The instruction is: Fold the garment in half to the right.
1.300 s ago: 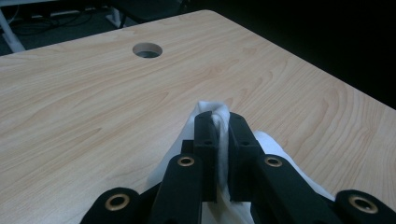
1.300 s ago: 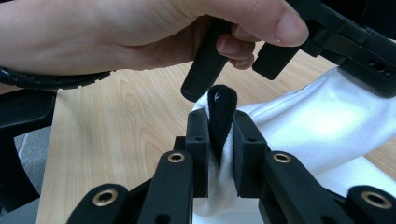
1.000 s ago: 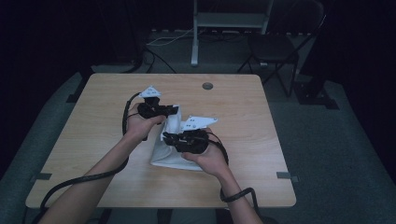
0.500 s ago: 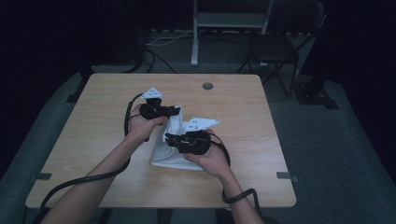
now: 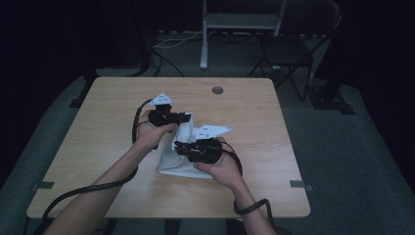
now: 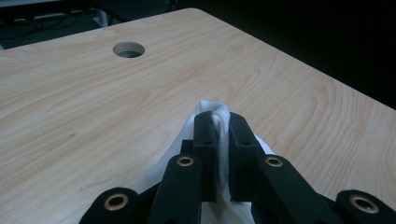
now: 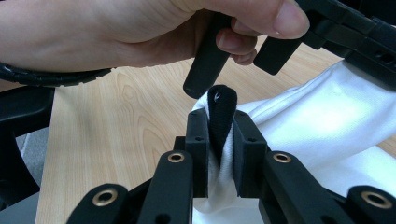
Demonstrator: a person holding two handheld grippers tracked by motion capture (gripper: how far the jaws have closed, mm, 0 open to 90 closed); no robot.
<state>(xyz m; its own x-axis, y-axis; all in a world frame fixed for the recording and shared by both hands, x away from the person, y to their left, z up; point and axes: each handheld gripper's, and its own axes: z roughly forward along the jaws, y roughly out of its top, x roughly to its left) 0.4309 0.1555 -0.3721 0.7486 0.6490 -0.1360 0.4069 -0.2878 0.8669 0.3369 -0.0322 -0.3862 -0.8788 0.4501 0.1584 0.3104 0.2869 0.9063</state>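
Observation:
A white cloth [image 5: 183, 159] lies bunched near the middle of the wooden table [image 5: 98, 147], lifted at two points. My left gripper [image 5: 188, 117] is shut on an upper fold of the white cloth [image 6: 219, 114], which is pinched between its black jaws. My right gripper [image 5: 178, 146] is shut on another fold of the white cloth [image 7: 327, 121], with a dark-edged hem [image 7: 222, 109] sticking up between the jaws. In the right gripper view, the person's left hand [image 7: 140, 28] and its gripper handle hang just above and beyond my right gripper [image 7: 222, 116].
A round cable hole [image 5: 218, 90] sits near the table's far edge [image 6: 128, 48]. Black cables [image 5: 98, 188] trail from both grippers toward the near edge. A chair [image 5: 288, 49] and a metal stand [image 5: 205, 44] are on the floor beyond the table.

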